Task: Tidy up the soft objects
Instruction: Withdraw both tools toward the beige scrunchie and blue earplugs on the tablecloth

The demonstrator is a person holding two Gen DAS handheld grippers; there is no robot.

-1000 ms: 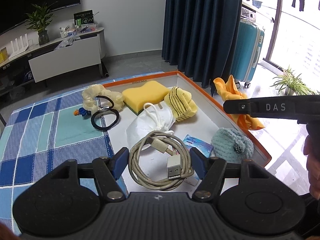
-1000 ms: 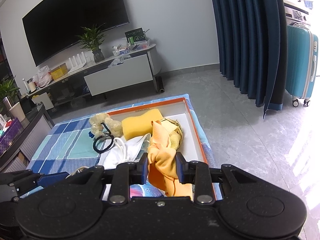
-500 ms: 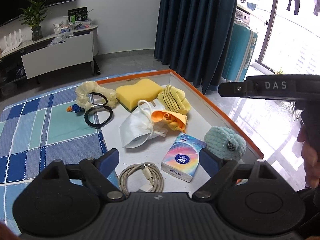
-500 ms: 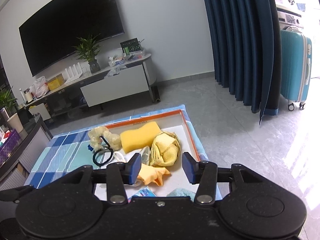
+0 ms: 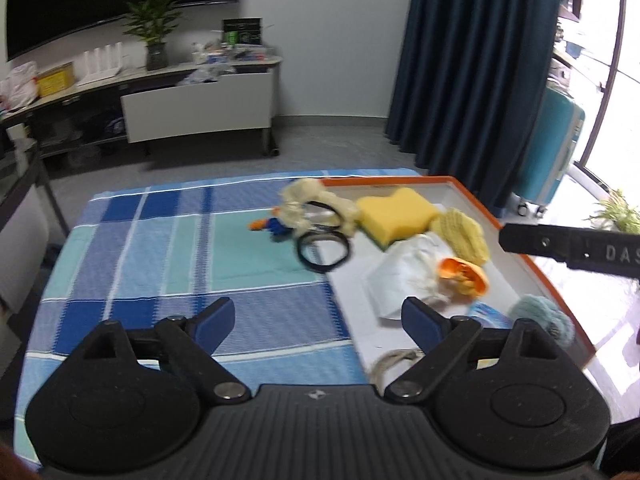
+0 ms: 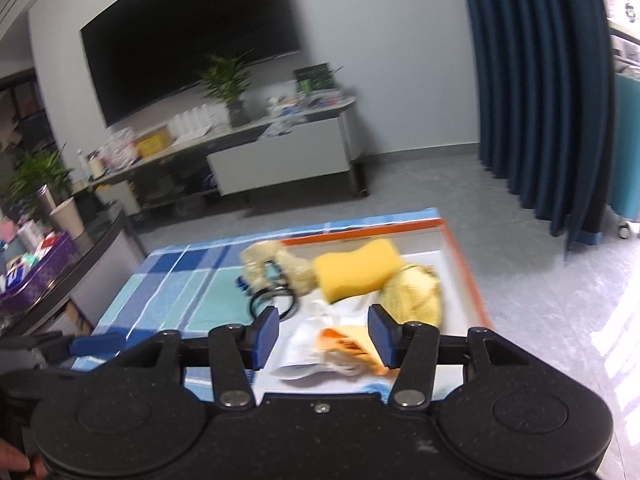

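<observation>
Both claws are open and hold nothing. Left gripper (image 5: 316, 322) has its blue pads spread wide above the checked blue cloth (image 5: 160, 264), beside the near-left edge of the tray. Right gripper (image 6: 322, 332) hangs with jaws apart over the tray's near end.

Nearest in the left view, a coiled pale cable (image 5: 390, 362) peeks out between the gripper's body and right finger. Beside it sit a tissue pack (image 5: 486, 312), mostly hidden, and a fluffy teal ball (image 5: 546, 318) against the orange-rimmed tray (image 5: 536, 268) wall. Next comes a white drawstring bag (image 5: 404, 280) with an orange cloth (image 5: 464, 276) bunched on its right edge, touching it. The cloth probably lies there because it has just been released. Farther on are a striped yellow cloth (image 5: 464, 232), a yellow sponge (image 5: 394, 216), and a black ring (image 5: 324, 250) straddling the tray's left edge. A cream scrunchie (image 5: 304, 208) and a small blue and orange toy (image 5: 270, 226) lie on the checked cloth, apparently not yet gathered in.

One second ago the right gripper pinched the orange cloth; now the cloth rests in the tray and the jaws stand wider. The left gripper, then low over the cable, has pulled back and swung left toward the checked cloth.
</observation>
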